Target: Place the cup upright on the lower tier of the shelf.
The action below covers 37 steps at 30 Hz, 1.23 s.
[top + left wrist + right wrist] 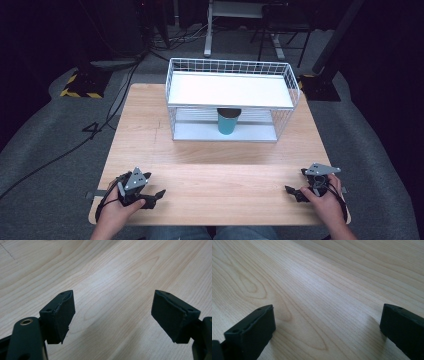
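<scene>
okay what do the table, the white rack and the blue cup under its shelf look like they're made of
Table: pale wood or wood-look laminate, going by the grain lines; matte with a soft sheen.
Rack: thin white-coated metal wire in a grid, it seems, with a smooth white shelf panel; panel material unclear.
Cup: teal, smooth sides; likely plastic or coated metal, too small to tell.

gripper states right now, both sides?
Left gripper: open, nothing between the jaws, low over the wooden table.
Right gripper: open, holding nothing, also low over the table.
</scene>
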Motion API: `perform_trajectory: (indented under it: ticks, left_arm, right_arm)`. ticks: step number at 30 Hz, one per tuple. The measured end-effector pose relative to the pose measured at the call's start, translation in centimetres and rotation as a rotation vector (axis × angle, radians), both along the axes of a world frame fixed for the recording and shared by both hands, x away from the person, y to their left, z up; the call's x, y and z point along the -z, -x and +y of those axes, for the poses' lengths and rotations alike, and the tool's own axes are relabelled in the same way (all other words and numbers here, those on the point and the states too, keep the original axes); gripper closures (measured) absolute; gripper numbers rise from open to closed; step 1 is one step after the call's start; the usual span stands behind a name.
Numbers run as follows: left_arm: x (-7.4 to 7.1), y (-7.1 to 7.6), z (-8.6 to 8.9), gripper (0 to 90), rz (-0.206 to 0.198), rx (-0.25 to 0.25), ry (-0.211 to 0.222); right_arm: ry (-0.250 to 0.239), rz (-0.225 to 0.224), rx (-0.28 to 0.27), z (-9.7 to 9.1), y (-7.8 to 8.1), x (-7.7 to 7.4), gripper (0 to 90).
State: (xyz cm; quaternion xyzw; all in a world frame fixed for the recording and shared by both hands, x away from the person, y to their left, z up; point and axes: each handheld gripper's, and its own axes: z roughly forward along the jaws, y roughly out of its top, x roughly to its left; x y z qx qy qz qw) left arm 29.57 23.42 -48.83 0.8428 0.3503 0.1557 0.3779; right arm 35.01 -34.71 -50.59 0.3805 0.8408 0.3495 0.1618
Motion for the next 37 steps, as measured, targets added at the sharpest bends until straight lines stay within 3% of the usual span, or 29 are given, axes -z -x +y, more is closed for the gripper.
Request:
perform_trajectory:
  ticks: [6,10,18,27,37]
  left_arm:
    - [1.0,0.1,-0.4,19.2,0.025,0.001,-0.021]
    - [1.5,-0.1,-0.7,18.3,0.039,0.003,-0.060]
    - [1.6,-0.3,-0.8,15.0,0.072,-0.021,-0.047]
    - [1.6,-0.9,-1.1,11.4,0.073,-0.068,-0.051]
    - [1.6,-1.0,-1.1,11.2,0.073,-0.069,-0.051]
  right_arm:
    - [0.000,0.000,0.000,0.0,0.0,0.0,0.4]
    - [0.001,0.000,0.000,0.0,0.0,0.0,0.4]
    - [0.000,0.000,0.000,0.0,0.0,0.0,0.4]
    - [0.000,-0.001,-0.008,0.0,0.0,0.0,0.4]
    - [0.001,0.001,-0.020,0.0,0.1,0.0,0.4]
